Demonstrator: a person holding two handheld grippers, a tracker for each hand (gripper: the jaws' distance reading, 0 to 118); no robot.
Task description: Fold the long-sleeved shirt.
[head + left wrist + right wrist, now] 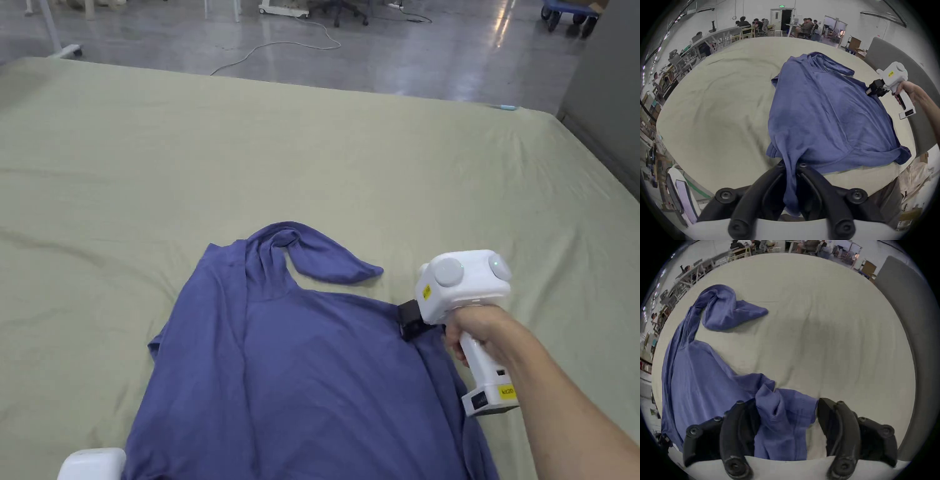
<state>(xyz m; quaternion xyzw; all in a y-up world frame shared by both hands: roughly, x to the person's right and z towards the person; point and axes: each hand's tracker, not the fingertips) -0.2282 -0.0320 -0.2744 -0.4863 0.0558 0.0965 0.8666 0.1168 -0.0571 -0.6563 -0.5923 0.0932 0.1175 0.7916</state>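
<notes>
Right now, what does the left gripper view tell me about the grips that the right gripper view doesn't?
Left gripper view: the left gripper has its jaws shut on a bunched part of the blue shirt, and the right gripper sits at the shirt's far edge. Right gripper view: that gripper has its jaws spread apart, with shirt fabric lying between them. Both: the sleeve curled on the green sheet.

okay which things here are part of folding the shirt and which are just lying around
Part of the job:
blue long-sleeved shirt
left gripper, shut on the shirt
right gripper, open around a shirt edge
green sheet under it

Lying about:
white cable on the floor
blue cart
</notes>
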